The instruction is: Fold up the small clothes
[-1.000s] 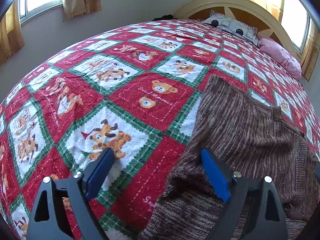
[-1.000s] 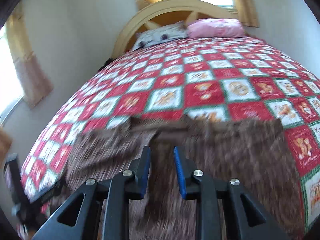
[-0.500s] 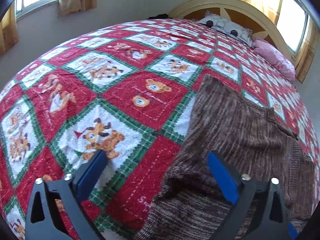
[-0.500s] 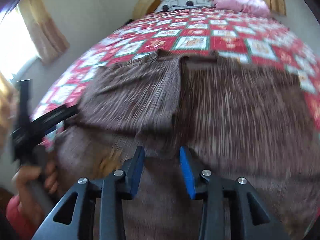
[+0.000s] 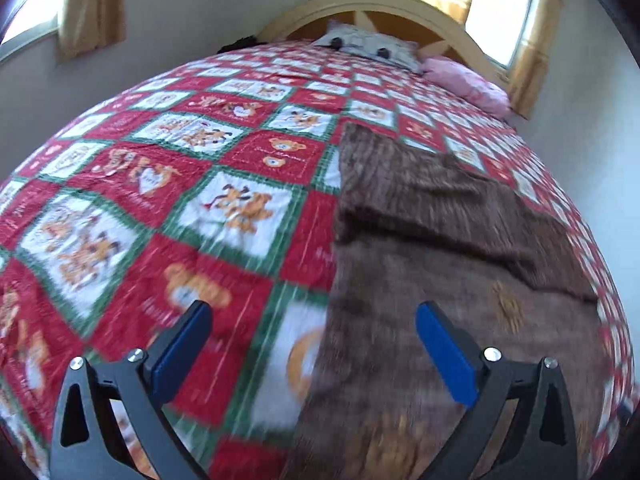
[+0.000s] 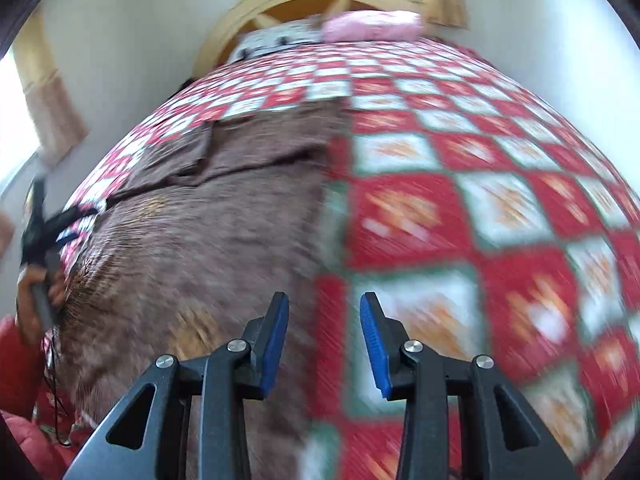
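**poster1:** Two grippers, zero grip right now. The left gripper (image 5: pixel 314 326) is spread as wide as it goes, one finger over the quilt and the other over the brown knit sweater (image 5: pixel 432 248), nothing between its pads. The right gripper (image 6: pixel 324 320) is only partly open, its jaws have just been opening, and it's empty too, hovering right at the sweater's other side edge.

**poster2:** So where's the sweater sitting exactly?

**poster1:** Flat on the bed (image 5: pixel 168 208), near the foot end, well apart from the pillows (image 5: pixel 372 46) up by the headboard. One part already looks folded across the top, there's a raised flap with a shadowed edge.

**poster2:** Why one gripper at each side though?

**poster1:** My guess: spreading it flat gives room to work, and taking both side edges at once lets the next fold come over evenly instead of bunching. The wide left opening makes sense for scooping thick knit. Both views are pretty smeared, so I can't tell whether either finger is actually touching the fabric.

**poster2:** Floppy knit, so it'll probably sag if only one corner gets lifted.
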`<action>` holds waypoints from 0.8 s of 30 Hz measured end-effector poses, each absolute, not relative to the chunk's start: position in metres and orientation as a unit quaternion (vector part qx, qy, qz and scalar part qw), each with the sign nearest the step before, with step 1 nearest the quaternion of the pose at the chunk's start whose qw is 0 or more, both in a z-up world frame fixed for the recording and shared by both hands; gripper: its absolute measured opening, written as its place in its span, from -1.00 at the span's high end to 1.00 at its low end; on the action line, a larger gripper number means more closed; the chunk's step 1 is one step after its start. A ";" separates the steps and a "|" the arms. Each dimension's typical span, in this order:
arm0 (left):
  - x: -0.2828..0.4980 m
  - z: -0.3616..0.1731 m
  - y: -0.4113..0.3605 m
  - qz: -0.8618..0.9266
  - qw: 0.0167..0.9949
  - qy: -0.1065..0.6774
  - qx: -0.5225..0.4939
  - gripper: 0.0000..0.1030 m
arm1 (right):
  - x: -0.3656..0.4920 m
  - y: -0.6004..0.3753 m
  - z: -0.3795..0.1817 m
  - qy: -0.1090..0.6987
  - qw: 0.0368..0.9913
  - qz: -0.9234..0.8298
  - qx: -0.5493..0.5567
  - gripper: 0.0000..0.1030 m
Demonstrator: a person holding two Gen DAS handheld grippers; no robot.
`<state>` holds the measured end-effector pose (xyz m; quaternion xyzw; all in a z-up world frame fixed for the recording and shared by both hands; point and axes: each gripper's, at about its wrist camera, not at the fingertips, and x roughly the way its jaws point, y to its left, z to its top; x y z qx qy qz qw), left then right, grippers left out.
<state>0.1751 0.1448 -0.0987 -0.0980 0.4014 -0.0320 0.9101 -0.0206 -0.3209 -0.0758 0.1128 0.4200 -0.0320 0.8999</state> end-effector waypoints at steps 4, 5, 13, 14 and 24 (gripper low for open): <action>0.124 -0.085 0.161 -0.078 0.916 0.384 -0.081 -1.00 | -0.063 -0.338 -0.079 0.416 0.896 -0.040 0.148 0.25; 0.115 -0.081 0.164 -0.084 0.918 0.380 -0.077 -1.00 | -0.069 -0.336 -0.081 0.414 0.897 -0.038 0.151 0.25; 0.050 -0.086 0.183 -0.123 0.917 0.370 -0.087 -1.00 | -0.072 -0.290 -0.090 0.416 0.893 0.030 0.166 0.25; 0.044 -0.091 0.182 -0.132 0.912 0.380 -0.081 -0.99 | -0.072 -0.284 -0.090 0.421 0.893 0.036 0.158 0.25; 0.029 -0.129 0.176 -0.191 0.869 0.448 -0.093 -0.84 | -0.097 -0.259 -0.102 0.438 0.888 0.051 0.133 0.05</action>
